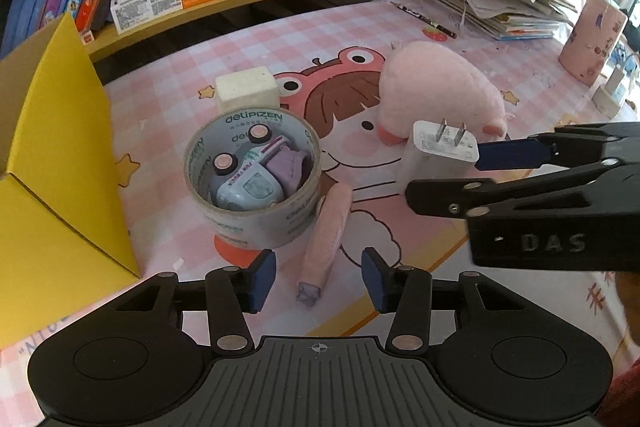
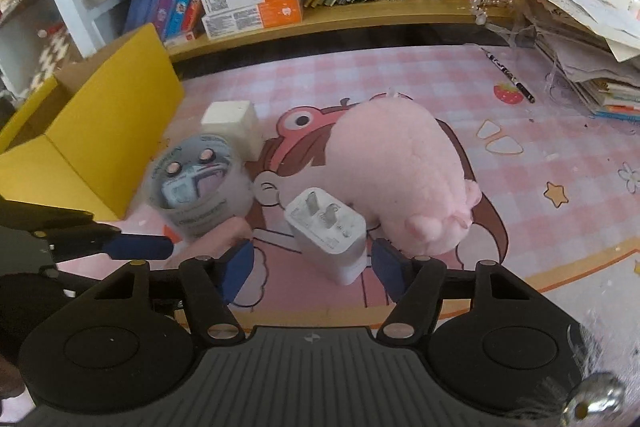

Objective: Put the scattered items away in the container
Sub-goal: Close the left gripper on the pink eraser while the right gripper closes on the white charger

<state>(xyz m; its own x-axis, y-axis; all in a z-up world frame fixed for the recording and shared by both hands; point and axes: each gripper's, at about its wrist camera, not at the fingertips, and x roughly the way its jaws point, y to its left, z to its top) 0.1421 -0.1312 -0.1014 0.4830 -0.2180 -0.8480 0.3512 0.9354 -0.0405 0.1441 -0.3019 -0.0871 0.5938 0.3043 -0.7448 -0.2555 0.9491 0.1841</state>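
Note:
An open yellow cardboard box [image 1: 60,155] stands at the left. Beside it is a tape roll [image 1: 256,223] with a toy truck [image 1: 248,183] lying inside it. A pink rolled cloth [image 1: 326,239] lies against the roll, just ahead of my open left gripper [image 1: 319,277]. A white cube [image 1: 246,89] sits behind the roll. The white charger [image 2: 332,239] stands prongs-up against a pink plush pig [image 2: 392,175]. My right gripper [image 2: 312,273] is open around the charger, with its pads on either side. The right gripper [image 1: 444,173] reaches in from the right in the left wrist view.
A low wooden shelf [image 2: 360,15] packed with books and small cartons [image 2: 252,7] runs along the back. A tall stack of papers [image 2: 580,27] fills the back right, with a pencil [image 2: 510,75] on the pink mat. A pink cylinder [image 1: 592,39] stands far right.

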